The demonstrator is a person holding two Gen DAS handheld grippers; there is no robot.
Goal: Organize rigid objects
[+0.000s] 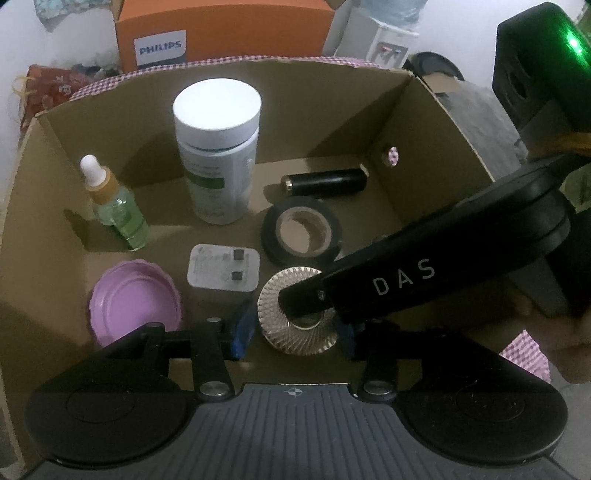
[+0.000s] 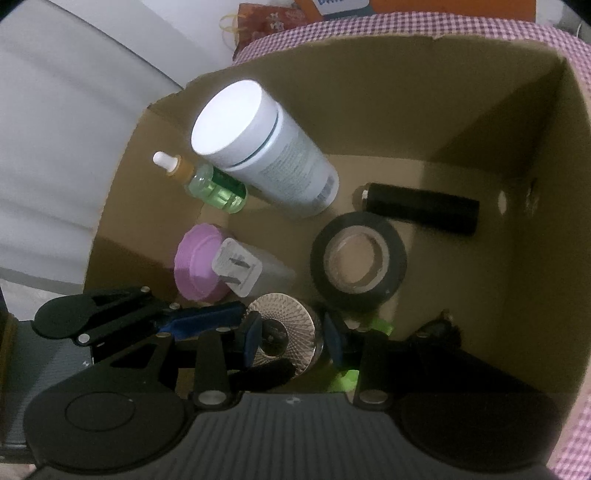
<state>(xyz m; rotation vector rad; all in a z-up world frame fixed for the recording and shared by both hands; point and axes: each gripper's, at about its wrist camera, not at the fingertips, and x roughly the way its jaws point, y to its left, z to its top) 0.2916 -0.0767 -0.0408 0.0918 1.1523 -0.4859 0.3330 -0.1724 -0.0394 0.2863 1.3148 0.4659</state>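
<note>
Two wrist cameras peer steeply down into one open cardboard box (image 1: 332,110).

The left wrist view looks along its tool (image 1: 293,332) from the box's near edge, close over the floor, facing the far wall and an orange carton (image 1: 229,33) beyond. The right wrist view hangs as near, angled from the right side, its tool (image 2: 291,341) low in frame. Both share the white jar (image 1: 216,147), the black tape roll (image 2: 358,258), the pink lid (image 1: 135,301) and the ridged metal disc (image 2: 284,328).
</note>
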